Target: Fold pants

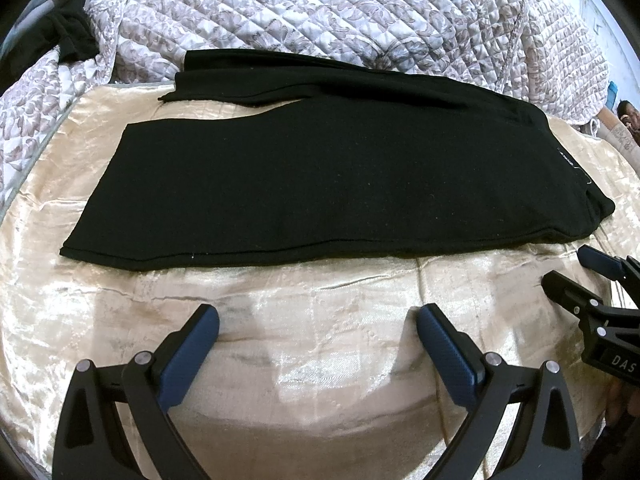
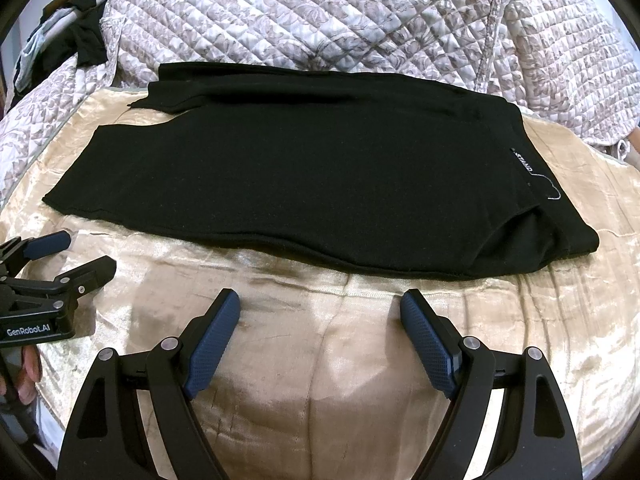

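Black pants point(image 1: 312, 184) lie flat across a cream satin cloth, legs to the left and waistband with a small white label to the right; they also show in the right wrist view point(image 2: 288, 184). The two legs lie side by side, the far leg a little apart at the hem. My left gripper point(image 1: 318, 320) is open and empty, just short of the pants' near edge. My right gripper point(image 2: 320, 308) is open and empty, near the waist end. Each gripper shows in the other's view, the right gripper point(image 1: 576, 268) at right, the left gripper point(image 2: 76, 254) at left.
The cream satin cloth point(image 1: 320, 360) covers the bed's near part. A quilted floral bedspread point(image 1: 320, 12) rises behind the pants. A dark garment point(image 1: 72, 36) lies at the far left corner.
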Available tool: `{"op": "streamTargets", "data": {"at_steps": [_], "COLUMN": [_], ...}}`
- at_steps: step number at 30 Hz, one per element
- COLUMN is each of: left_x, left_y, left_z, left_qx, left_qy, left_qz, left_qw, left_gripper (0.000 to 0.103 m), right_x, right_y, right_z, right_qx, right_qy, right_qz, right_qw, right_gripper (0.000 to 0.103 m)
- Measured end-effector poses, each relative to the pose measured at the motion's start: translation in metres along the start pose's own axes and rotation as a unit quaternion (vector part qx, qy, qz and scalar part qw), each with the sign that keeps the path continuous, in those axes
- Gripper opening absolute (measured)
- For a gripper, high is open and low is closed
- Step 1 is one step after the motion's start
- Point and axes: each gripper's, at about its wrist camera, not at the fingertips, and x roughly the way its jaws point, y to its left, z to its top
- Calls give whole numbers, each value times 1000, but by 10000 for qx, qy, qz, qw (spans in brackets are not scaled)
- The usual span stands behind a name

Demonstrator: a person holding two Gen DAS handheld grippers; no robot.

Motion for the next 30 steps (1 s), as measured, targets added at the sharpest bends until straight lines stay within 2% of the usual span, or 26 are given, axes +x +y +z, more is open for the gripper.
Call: {"op": "streamTargets", "data": {"at_steps": [14,20,25,30], "left_x": [-1,-4,-8,-8], "left_y": [6,13,37,68], "left_z": [5,6,10,10], "left_qx": [-87,-221,-682,-1289], "left_qy": [-6,-60,-139,-129], "left_qz": [-173,-265,-314,-296], "left_qw": [9998,9994,9971,9911], "left_gripper": [100,98,97,97], "right_x": [-8,-14,-17,-22], "right_y": [-7,-23,-48,-87], "right_z": [1,3,3,1], "right_qx": [115,393,832,1683], "right_qy": [-80,-134,-158,-233], "right_qz": [193,185,167,221], "right_qw": [9997,9990,9963,9852], "right_gripper": [82,82,82,82]}}
